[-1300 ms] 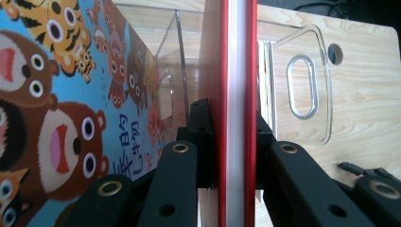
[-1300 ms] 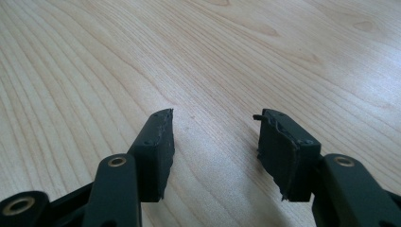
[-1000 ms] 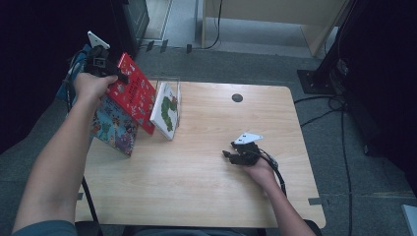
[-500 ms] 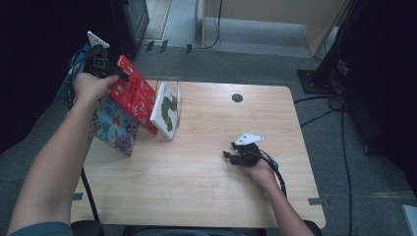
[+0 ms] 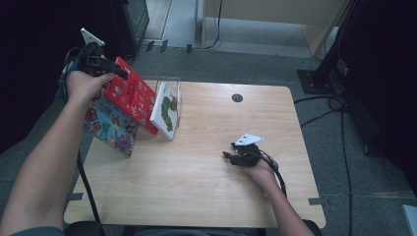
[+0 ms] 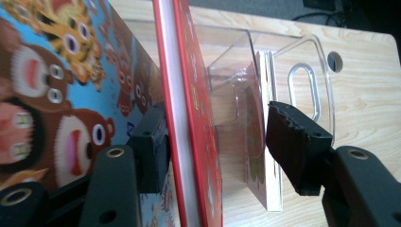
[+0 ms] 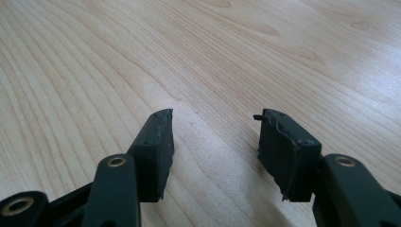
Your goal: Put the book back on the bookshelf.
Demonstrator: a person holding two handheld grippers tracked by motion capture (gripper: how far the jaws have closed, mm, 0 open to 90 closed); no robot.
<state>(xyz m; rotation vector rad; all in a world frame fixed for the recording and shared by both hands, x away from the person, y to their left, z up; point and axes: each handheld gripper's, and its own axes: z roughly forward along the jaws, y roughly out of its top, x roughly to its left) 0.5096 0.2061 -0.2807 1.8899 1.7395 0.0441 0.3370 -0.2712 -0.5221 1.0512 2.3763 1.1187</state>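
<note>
The left gripper (image 5: pixel 101 66) is seen at about ten o'clock in the high view, raised at the top edge of the red book (image 5: pixel 132 98). Its jaws have just been opening and now stand wide. In the left gripper view the red book (image 6: pixel 191 118) lies between them, its spine edge just beside one jaw, while the other jaw is held well clear of the cover; no pressing grip is observed.

The red book is tilted, leaned toward the clear plastic stand (image 5: pixel 169 91) at the counter's (image 5: pixel 206 196) far left. A white caterpillar book (image 5: pixel 164 110) is placed in that stand. A blue animal book (image 5: pixel 110 128) is propped behind the red one.

The right gripper (image 5: pixel 236 156) is rested low on the counter near four o'clock, its jaws spread wide with nothing between them.
</note>
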